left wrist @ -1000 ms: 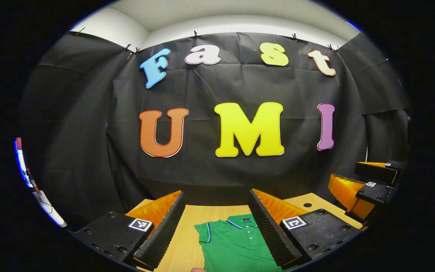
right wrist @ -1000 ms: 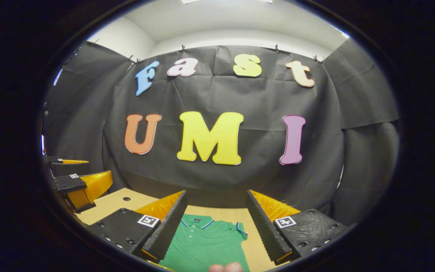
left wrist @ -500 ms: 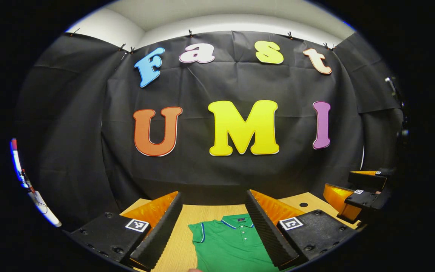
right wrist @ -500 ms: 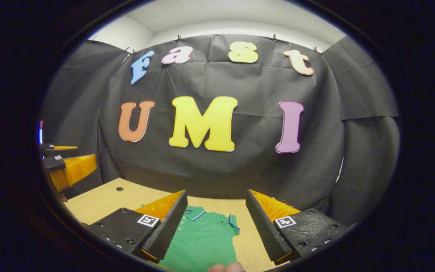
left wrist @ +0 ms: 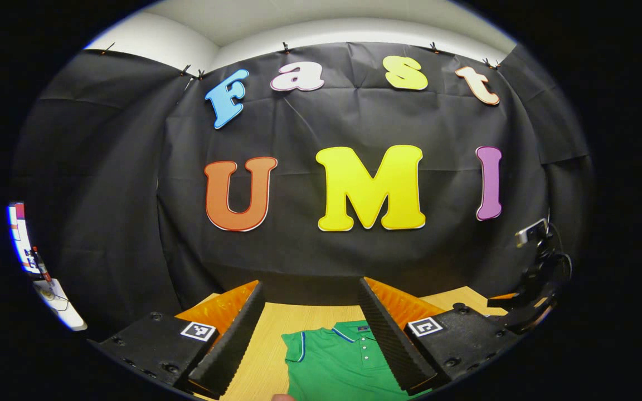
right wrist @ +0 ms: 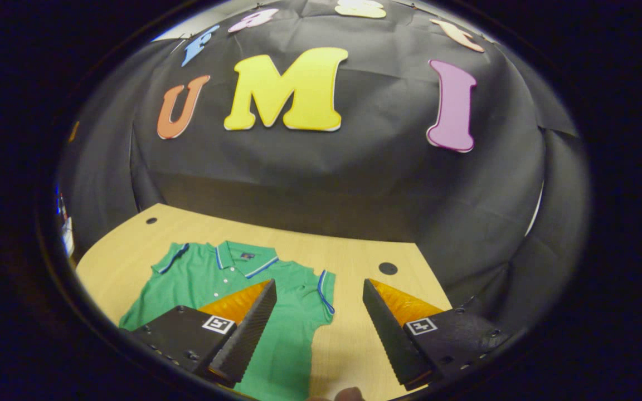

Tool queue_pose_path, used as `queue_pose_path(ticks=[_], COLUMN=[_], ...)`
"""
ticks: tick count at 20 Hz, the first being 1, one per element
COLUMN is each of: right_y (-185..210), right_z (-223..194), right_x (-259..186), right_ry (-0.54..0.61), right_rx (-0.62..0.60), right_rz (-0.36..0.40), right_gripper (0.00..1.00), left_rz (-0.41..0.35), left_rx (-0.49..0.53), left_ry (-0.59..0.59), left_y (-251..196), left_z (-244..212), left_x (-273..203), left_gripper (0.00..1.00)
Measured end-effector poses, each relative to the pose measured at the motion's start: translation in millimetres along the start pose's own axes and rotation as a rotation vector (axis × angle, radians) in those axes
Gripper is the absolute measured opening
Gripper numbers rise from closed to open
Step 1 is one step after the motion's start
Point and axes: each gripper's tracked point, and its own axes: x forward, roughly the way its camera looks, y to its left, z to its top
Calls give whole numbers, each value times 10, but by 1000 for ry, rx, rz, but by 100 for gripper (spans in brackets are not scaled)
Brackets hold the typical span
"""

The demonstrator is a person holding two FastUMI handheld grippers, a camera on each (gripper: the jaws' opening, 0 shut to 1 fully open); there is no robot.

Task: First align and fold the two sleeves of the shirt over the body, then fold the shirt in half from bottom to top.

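Two grippers, left (left wrist: 307, 328) and right (right wrist: 316, 328), hover above the table (right wrist: 354, 256), fingers spread apart and gripping nothing. Green polo shirt (right wrist: 226, 281) lies flat, collar toward the wall, sleeves unfolded.

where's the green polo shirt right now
The green polo shirt with blue-trimmed collar lies flat on the light wooden table, collar toward the black cloth wall. In the right gripper view it sits left of centre, partly behind the open right claw.

No legible text or labels anywhere.
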Motion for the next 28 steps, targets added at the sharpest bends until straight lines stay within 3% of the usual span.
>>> queue_pose_path(ticks=[8,14,17,21,22,24,26,27,28], right_y=[-111,-166,-164,-224,-246,-232,-245,-241,-234], right_z=[-518,-897,-1009,-1136,-1173,-1176,-1164,-1115,-1051], right_x=[964,1414,1513,1560,1570,1549,1563,1525,1483], right_ry=[146,238,275,316,328,348,362,353,348], right_rx=[11,5,44,52,69,101,135,158,159], right_rz=[63,93,99,94,87,110,102,109,110], right_gripper=[95,95,79,44,21,7,6,0,0], left_rz=[19,57,59,41,32,27,17,14,9], left_rx=[37,62,72,95,97,99,99,103,104], left_ry=[25,77,96,103,102,106,107,104,101], left_y=[-221,-276,-331,-434,-455,-487,-509,-510,-520], left_z=[-42,-189,-227,-243,-234,-251,-257,-240,-235], left_x=[278,407,432,470,480,473,480,492,496], left_gripper=[100,100,100,100,100,100,100,100,100])
